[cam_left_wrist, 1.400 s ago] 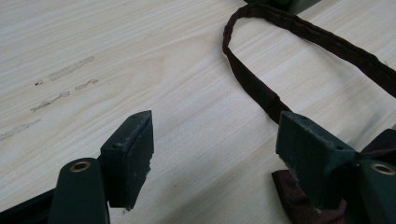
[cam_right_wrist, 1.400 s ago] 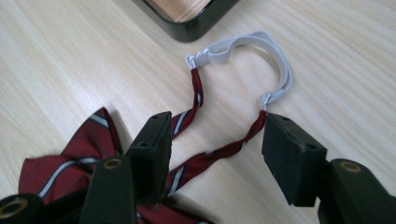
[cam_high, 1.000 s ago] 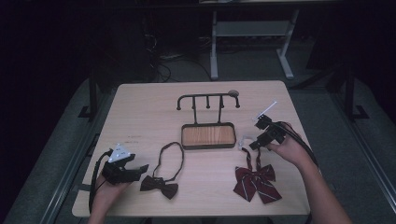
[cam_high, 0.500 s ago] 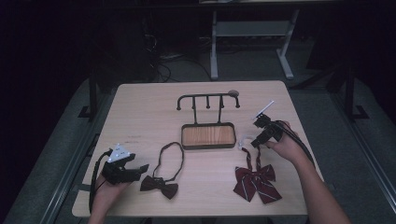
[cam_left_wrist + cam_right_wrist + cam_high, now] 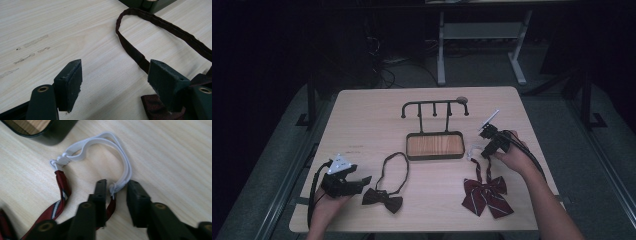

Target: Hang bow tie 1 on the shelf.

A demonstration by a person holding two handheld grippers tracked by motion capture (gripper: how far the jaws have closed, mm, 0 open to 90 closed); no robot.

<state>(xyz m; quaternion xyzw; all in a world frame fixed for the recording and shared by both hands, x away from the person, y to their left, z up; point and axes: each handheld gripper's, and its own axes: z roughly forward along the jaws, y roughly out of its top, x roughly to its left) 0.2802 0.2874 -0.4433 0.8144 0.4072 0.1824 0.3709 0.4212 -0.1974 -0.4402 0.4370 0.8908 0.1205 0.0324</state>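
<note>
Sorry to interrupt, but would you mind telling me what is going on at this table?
A person works with a claw in each hand. The right claw has just been closing around the white elastic loop of the red striped bow tie; the elastic sits between its jaws, not yet pinched. The left claw rests open beside the dark bow tie. A hook stand with a wooden tray waits mid-table.

pale wooden table (image 5: 362,125) with hook stand (image 5: 434,145), dark bow tie (image 5: 383,199), striped bow tie (image 5: 486,194)

Your left claw (image 5: 362,180) is resting low, jaws gaping wide. Your right claw (image 5: 115,195) is pointing down, jaws just closing, not clamped yet.
</note>
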